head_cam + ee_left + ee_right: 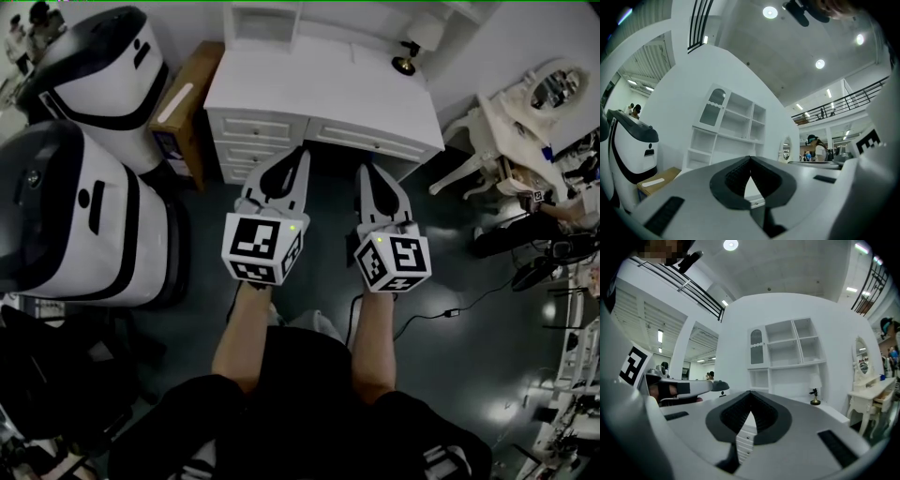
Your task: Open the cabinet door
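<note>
Seen from above, a person stood facing a white counter (319,80) with drawers, a hand-held gripper in each hand, both held out level and side by side. The left hand-held gripper (298,153) had its jaws closed tip to tip with nothing between them. The right hand-held gripper (365,171) was the same, shut and empty. Both stopped short of the counter's near edge and touched nothing.

The cabinet door (757,347) was a small arched panel, taller than wide, set in the upper left corner of a white shelf unit (794,352) that stood on the far side of the counter against the wall. It looked closed. No handle or hinge side could be made out.

From the right gripper view, the door sat above the jaw tips and almost straight ahead. From the left gripper view, it sat above and to the left of the jaw tips. It was well apart from both, across the counter. Because the door was on the left end of the shelves, the left hand-held gripper seemed the nearer one. Reaching it would likely call for lifting and moving farther in over the counter.

A small table lamp (414,45) stood at the counter's far right. A cardboard box (183,98) and two large white and black machines (84,216) were on the left.
</note>
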`<state>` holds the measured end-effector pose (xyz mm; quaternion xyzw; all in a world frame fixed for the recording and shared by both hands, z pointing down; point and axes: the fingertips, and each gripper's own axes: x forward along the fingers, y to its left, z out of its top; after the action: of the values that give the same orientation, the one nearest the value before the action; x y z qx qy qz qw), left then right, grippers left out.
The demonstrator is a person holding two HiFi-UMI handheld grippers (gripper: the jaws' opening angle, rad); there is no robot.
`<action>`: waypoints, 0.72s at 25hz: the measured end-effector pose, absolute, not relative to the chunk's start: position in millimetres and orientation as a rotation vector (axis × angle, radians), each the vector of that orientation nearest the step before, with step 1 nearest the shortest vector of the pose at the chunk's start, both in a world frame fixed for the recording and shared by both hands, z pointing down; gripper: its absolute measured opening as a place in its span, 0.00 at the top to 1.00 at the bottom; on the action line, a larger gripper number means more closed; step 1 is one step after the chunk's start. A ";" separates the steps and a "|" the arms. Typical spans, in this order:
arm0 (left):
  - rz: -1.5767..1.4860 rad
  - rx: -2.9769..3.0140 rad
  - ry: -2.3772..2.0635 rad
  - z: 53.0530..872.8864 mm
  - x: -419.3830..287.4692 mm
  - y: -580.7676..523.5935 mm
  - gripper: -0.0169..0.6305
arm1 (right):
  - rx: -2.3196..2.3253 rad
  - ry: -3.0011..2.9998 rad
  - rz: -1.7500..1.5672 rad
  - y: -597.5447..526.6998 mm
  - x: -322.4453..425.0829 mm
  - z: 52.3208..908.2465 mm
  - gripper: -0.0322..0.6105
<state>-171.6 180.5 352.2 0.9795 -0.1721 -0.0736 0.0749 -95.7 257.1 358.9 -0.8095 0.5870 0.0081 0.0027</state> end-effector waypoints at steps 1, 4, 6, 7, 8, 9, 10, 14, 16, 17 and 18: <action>-0.223 2.941 -0.514 351.2 -171.1 176.8 0.95 | -2.538 1.836 0.034 253.5 -94.6 356.4 0.92; -0.234 2.955 -0.513 344.8 -171.8 167.5 0.95 | -2.531 1.829 0.061 242.9 -92.7 347.2 0.92; -0.249 2.960 -0.520 339.6 -174.7 161.6 0.95 | -2.524 1.838 0.071 234.9 -94.6 343.3 0.92; -0.258 2.961 -0.525 336.9 -176.9 158.2 0.95 | -2.519 1.846 0.078 231.0 -96.8 341.1 0.92; -0.270 2.959 -0.533 334.1 -179.6 154.2 0.95 | -2.512 1.856 0.088 227.0 -99.6 338.5 0.92; -0.285 2.956 -0.544 331.4 -182.7 149.6 0.95 | -2.505 1.868 0.103 223.1 -102.4 335.6 0.92; -0.300 2.953 -0.557 329.2 -185.9 144.7 0.95 | -2.500 1.880 0.120 219.5 -104.9 332.5 0.92; -0.341 2.954 -0.587 320.7 -192.0 134.0 0.95 | -2.481 1.907 0.182 209.6 -106.0 318.0 0.92; -0.363 2.962 -0.597 313.0 -193.3 130.8 0.95 | -2.467 1.916 0.210 204.6 -105.1 309.1 0.92; -0.376 2.966 -0.606 308.8 -194.4 128.4 0.95 | -2.455 1.925 0.225 201.1 -105.6 305.0 0.92; -0.390 2.971 -0.617 304.8 -195.6 125.5 0.95 | -2.438 1.939 0.239 197.1 -106.9 301.4 0.92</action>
<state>-195.6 125.5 304.8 0.9703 -0.2015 -0.1273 0.0412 -106.9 197.1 301.4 -0.7802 0.6207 0.0766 0.0087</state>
